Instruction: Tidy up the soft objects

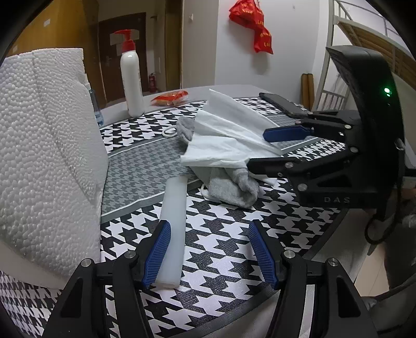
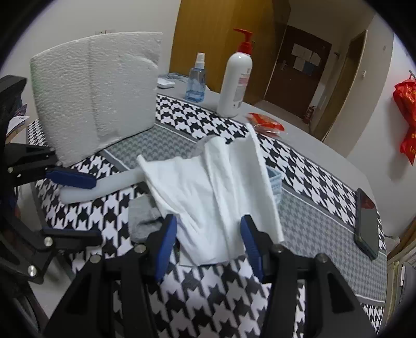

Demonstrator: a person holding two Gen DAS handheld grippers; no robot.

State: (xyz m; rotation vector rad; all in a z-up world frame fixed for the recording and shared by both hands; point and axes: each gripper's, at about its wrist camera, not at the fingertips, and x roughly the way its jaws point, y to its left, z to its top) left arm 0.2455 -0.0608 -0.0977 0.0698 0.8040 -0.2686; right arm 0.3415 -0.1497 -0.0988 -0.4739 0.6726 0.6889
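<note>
Nearest the left camera, the left tool (image 1: 210, 249) hovers low over the houndstooth-covered surface (image 1: 223, 260) with its blue pads spread; the near end of a white foam strip (image 1: 174, 234) lies just inside its left pad (image 1: 156, 252), and I cannot tell whether the two touch. The strip runs away from the tool toward the middle of the surface. Beyond its far end sits the soft pile: a crumpled white cloth (image 1: 221, 137) draped over a grey sock (image 1: 231, 187), with more grey fabric (image 1: 186, 127) poking out at the pile's far side. The right tool (image 1: 260, 148) reaches in from the right, its pads apart with the near edge of the white cloth between them; in the right view the cloth (image 2: 208, 187) lies between the spread blue pads (image 2: 166, 241) without being clearly pinched. A big block of white polystyrene (image 1: 44, 145) stands along the left side. Farther back are a white pump bottle with a red top (image 1: 131, 75), a blue spray bottle (image 2: 196, 80), a red packet (image 1: 170, 97), and a dark phone (image 2: 366, 223) lying flat near the right edge. A red bag (image 1: 253, 24) hangs on the wall behind.
</note>
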